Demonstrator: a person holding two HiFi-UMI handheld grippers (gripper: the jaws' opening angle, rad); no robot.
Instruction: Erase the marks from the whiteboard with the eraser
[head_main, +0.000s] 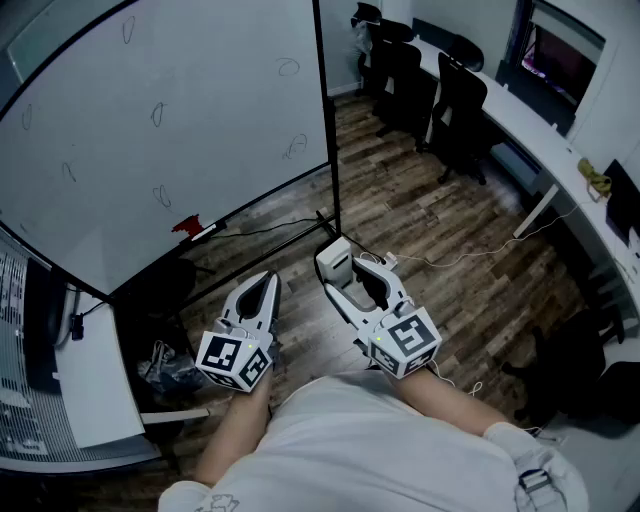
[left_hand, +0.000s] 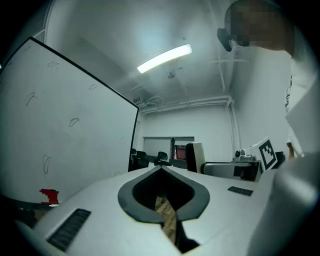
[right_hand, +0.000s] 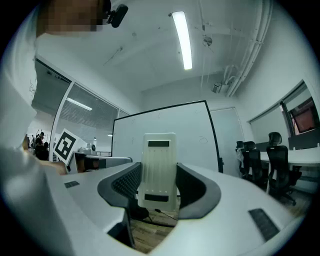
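Note:
A large whiteboard (head_main: 170, 120) stands ahead and to the left, with several small pen loops scattered on it; the same whiteboard (left_hand: 60, 130) fills the left of the left gripper view, and the whiteboard (right_hand: 165, 125) shows behind the eraser in the right gripper view. My right gripper (head_main: 345, 275) is shut on a white eraser (head_main: 334, 262), held upright; the eraser (right_hand: 159, 170) sits between the dark pads (right_hand: 125, 182). My left gripper (head_main: 262, 290) is shut with nothing in it, the left gripper (left_hand: 162, 172) pointing up. Both hang low, well short of the board.
A red object (head_main: 187, 226) sits on the board's tray. Board stand legs and a cable (head_main: 440, 262) cross the wooden floor. Black office chairs (head_main: 440, 90) line a long white desk (head_main: 560, 150) at right. A white cabinet (head_main: 85, 370) stands at left.

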